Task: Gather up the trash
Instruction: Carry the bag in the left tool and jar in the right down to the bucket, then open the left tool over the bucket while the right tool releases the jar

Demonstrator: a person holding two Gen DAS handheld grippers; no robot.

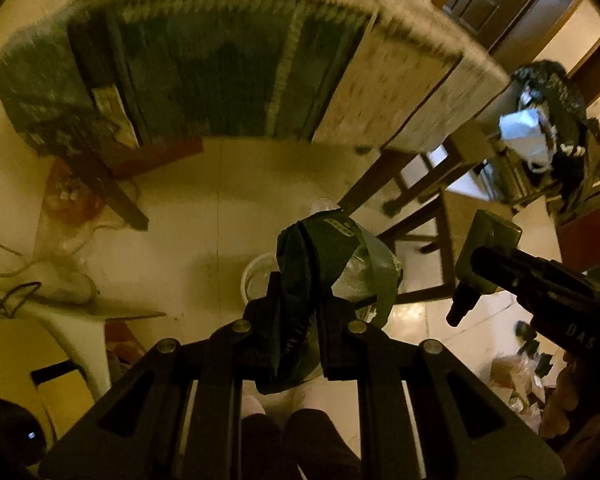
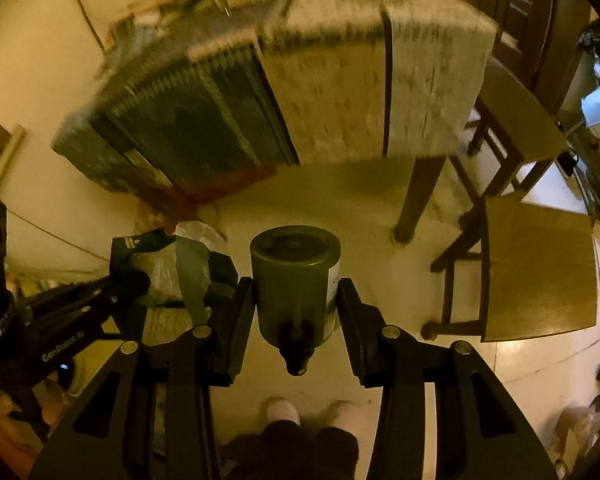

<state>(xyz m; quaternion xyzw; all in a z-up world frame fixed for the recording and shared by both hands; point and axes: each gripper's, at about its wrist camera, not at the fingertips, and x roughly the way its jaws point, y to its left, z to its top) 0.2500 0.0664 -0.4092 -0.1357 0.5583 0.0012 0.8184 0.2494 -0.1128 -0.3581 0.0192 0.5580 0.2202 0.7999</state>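
Observation:
My left gripper (image 1: 298, 308) is shut on the bunched rim of a dark green trash bag (image 1: 320, 256), which hangs below it with pale plastic inside. The bag also shows at the left in the right wrist view (image 2: 172, 268), with the left gripper (image 2: 136, 280) on it. My right gripper (image 2: 296, 300) is shut on a dark green bottle (image 2: 296, 280), cap end towards the camera, base pointing away. The same bottle (image 1: 480, 256) and the right gripper (image 1: 540, 276) show at the right in the left wrist view, beside the bag and apart from it. Both are held above the floor.
A table draped in a green and cream patterned cloth (image 1: 228, 80) stands ahead, with wooden legs (image 2: 420, 196). A wooden chair (image 2: 536, 268) stands at the right. A white bucket (image 1: 260, 276) sits on the floor under the bag. Bags and clutter lie at the left (image 1: 68, 200) and right (image 1: 548, 120).

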